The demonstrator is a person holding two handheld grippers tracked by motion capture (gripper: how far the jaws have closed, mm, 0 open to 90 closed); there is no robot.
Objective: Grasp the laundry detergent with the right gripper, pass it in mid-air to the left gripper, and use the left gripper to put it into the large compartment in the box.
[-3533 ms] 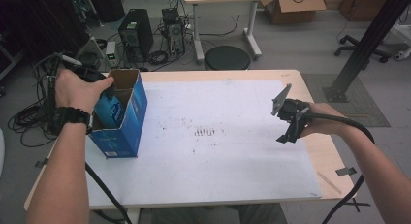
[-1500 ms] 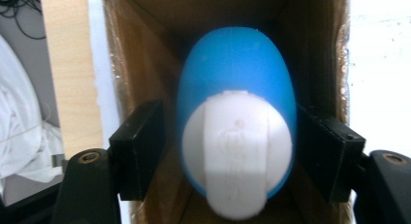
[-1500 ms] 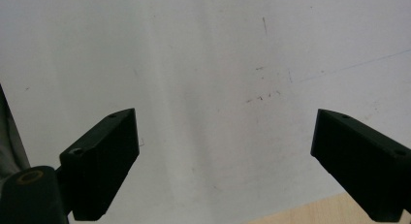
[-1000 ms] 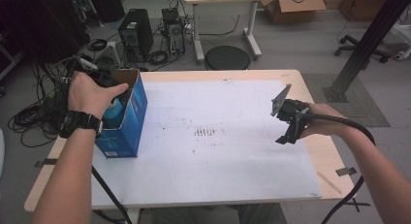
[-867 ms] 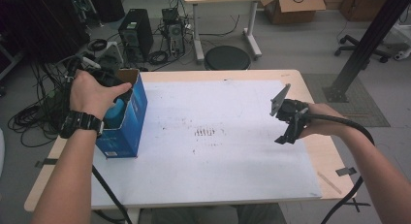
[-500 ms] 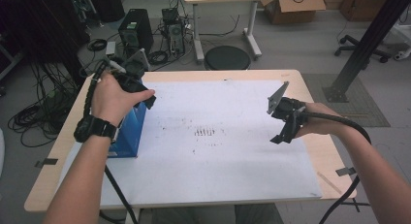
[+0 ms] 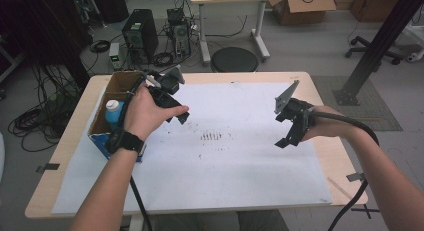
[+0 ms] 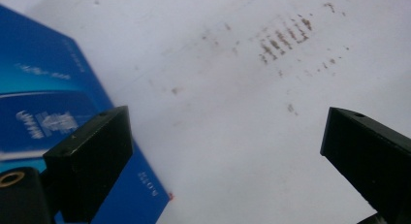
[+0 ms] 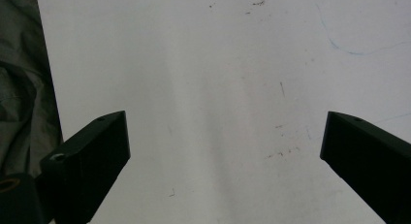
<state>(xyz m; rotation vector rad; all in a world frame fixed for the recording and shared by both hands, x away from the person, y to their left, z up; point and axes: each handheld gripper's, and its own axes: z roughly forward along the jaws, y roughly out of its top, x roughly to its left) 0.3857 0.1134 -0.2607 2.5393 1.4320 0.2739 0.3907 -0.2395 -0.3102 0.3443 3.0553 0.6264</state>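
An open blue box (image 7: 101, 137) stands at the table's left edge, with a white-capped blue bottle (image 7: 114, 110) upright inside. My left gripper (image 7: 176, 114) hovers just right of the box over the white paper (image 7: 235, 171). Its jaws have just been opening and stand wide, nothing between them. In the left gripper view the box's blue side (image 8: 48, 103) lies at the left and brown marks (image 8: 286, 37) lie ahead. My right gripper (image 7: 280, 131) hangs over the paper's right part. Its jaws have also just opened further, with bare paper (image 9: 218, 78) between them.
The wooden table (image 7: 330, 156) shows bare around the paper, with bits of tape at its edges. A patch of brown marks (image 7: 212, 137) sits mid-sheet. Behind the table are computer towers (image 7: 140, 36), cables and a round stool (image 7: 234, 60). Grey cloth (image 9: 19, 88) borders the right gripper view.
My left hand has come away from above the blue box, moving right and slightly down over the paper, with its jaws spreading. The right hand has stayed put.
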